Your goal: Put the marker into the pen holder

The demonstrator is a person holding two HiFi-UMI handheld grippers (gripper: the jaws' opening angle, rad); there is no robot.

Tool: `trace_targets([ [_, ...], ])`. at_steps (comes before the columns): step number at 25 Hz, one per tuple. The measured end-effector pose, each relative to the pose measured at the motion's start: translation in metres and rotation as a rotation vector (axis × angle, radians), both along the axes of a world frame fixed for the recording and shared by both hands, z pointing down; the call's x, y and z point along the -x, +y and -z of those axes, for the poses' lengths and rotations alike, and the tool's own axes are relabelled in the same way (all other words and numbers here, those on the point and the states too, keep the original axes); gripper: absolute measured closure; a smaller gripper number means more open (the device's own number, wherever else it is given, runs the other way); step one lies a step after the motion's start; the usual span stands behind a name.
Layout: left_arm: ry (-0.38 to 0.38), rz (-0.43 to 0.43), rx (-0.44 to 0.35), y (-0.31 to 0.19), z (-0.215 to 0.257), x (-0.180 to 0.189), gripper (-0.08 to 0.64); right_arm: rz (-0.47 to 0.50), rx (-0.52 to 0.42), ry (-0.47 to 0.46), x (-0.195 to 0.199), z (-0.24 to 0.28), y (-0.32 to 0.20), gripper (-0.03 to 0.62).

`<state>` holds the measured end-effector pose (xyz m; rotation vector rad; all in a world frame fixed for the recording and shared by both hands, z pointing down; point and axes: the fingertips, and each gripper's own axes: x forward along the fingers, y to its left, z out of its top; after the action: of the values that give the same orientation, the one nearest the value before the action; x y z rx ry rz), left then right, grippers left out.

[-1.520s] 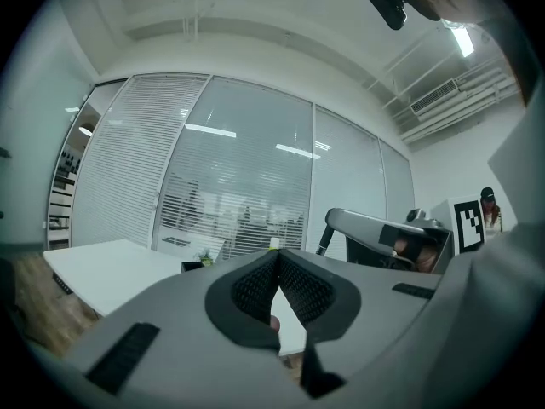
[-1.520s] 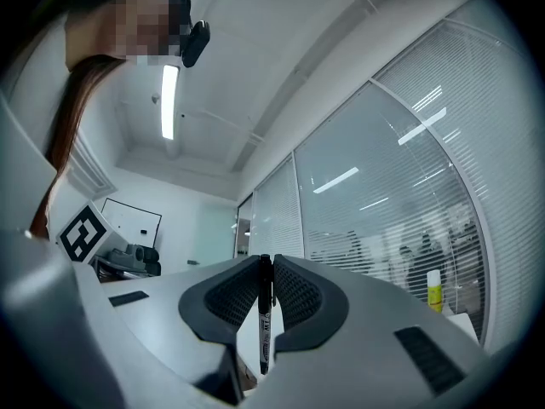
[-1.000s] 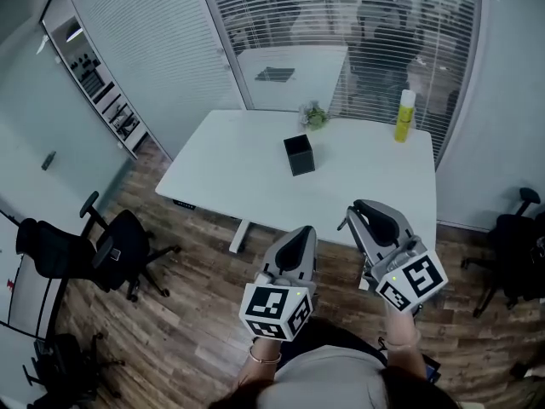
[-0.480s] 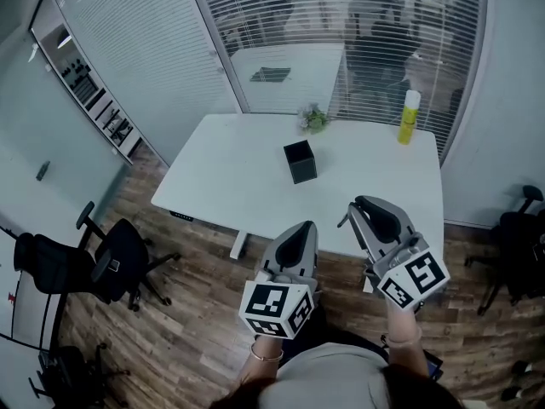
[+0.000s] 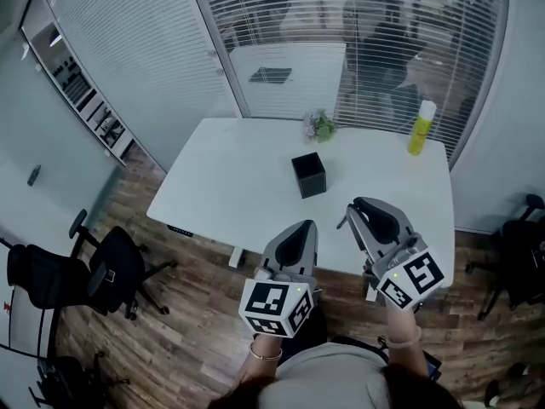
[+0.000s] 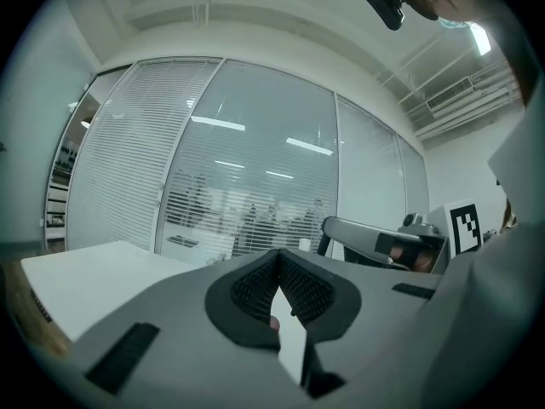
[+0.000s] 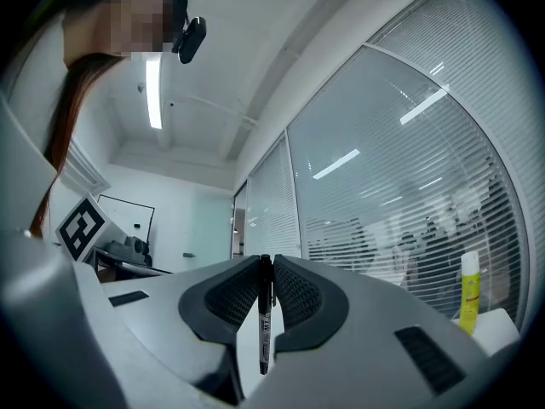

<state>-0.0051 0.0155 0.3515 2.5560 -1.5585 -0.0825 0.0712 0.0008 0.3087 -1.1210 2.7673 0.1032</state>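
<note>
Right gripper (image 5: 361, 208): jaws were clamped on the marker (image 7: 264, 313), which ran along the slot between the pads with one end up at the jaw tips.
Left gripper (image 5: 304, 227): jaws were together at the tips with nothing held; it was just beside the right one, on its left.
Pen holder (image 5: 308, 175): stood upright with its open top showing, well ahead of both grippers, nearly in line with the left one and ahead-left of the right.
Table (image 5: 230, 177): its near edge lay just ahead of the jaw tips.
Step in hand: judged to be the carry toward the holder; the marker was not yet over it.
Doing it well: the right gripper should go forward and left until it hangs above the opening, turn the marker's free end down, sink that end past the rim, and only then part the jaws. A crooked entry could knock the holder over.
Left gripper's part: best kept clear, or set beside the holder to steady it.
Bottle (image 5: 420, 128): far ahead-right of the right gripper.
Plant (image 5: 320, 127): beyond the holder.
Chair (image 5: 85, 267): far left of the left gripper.
In the way: nothing stood between grippers and holder.
</note>
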Motion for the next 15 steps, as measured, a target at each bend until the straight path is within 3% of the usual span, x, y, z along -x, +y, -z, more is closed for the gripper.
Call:
trace_targets([
  [15, 0.003, -0.04, 0.028, -0.085, -0.007, 0.051, 0.541, -0.039, -0.009, 0.011, 0.046, 0.004, -0.088, 0.515],
])
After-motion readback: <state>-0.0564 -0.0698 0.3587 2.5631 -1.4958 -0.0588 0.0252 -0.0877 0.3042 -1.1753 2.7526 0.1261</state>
